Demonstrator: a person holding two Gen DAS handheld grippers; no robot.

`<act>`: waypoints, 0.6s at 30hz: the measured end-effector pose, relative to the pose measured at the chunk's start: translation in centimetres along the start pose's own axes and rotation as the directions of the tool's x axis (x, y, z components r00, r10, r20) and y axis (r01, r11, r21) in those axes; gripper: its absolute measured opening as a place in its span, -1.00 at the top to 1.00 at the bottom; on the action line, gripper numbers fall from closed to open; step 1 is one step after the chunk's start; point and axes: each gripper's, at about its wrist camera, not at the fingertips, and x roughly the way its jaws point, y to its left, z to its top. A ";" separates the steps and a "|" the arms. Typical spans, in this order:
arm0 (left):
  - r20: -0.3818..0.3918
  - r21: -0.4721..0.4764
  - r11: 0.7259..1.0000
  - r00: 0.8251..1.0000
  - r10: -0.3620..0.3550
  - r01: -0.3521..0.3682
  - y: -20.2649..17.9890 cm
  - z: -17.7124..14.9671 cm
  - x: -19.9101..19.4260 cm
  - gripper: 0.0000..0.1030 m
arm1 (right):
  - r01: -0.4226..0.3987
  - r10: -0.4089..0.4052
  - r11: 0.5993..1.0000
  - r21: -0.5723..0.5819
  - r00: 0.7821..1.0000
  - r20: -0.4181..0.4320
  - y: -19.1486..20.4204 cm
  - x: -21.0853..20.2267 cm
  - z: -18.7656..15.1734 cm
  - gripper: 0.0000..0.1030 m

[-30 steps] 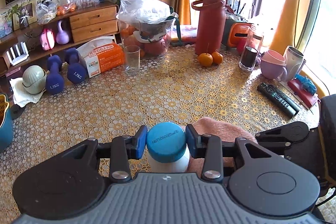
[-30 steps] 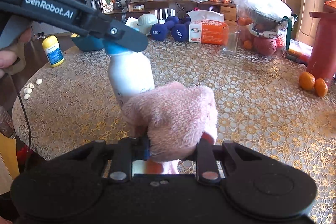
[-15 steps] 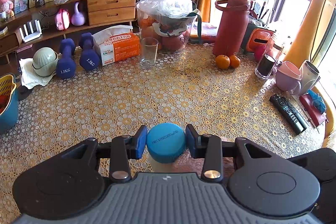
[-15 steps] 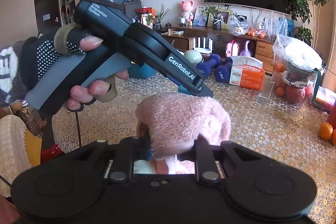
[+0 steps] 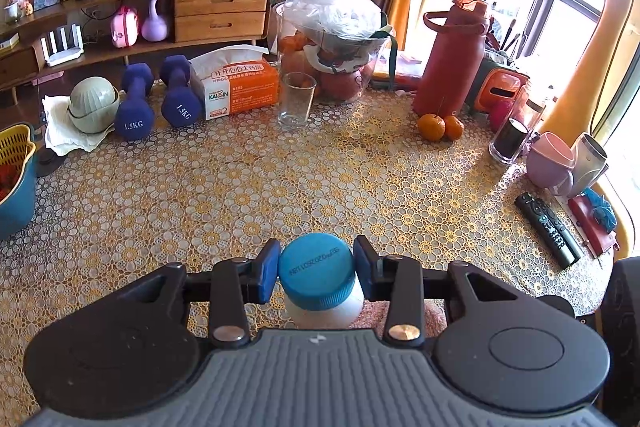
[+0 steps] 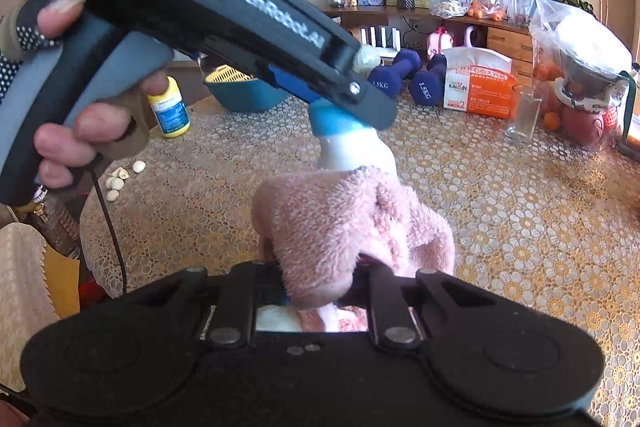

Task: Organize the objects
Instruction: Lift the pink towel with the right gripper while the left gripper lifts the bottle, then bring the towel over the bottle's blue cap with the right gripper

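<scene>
We see a round table (image 5: 360,179) with gold floral lace cover, living room behind: TV cabinet (image 5: 220,11), dumbbells (image 5: 176,99), tissue box (image 5: 236,87). Our left gripper (image 5: 316,269) is clamped on the blue cap (image 5: 316,267) of a white bottle (image 6: 352,151), long axis roughly vertical, cap up. Our right gripper (image 6: 320,291) pinches a pink towel (image 6: 352,223) pressed against the bottle's lower body.

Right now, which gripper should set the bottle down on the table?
Left. The left gripper is clamped on the bottle by its blue cap; the right gripper only holds the pink cloth.
</scene>
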 end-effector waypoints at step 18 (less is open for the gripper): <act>0.105 0.154 0.988 0.993 -0.044 0.028 -3.4 -2.2 -0.3 0.24 | 0.160 -0.170 0.983 0.093 0.979 0.112 -5.8 -7.5 -0.3 0.69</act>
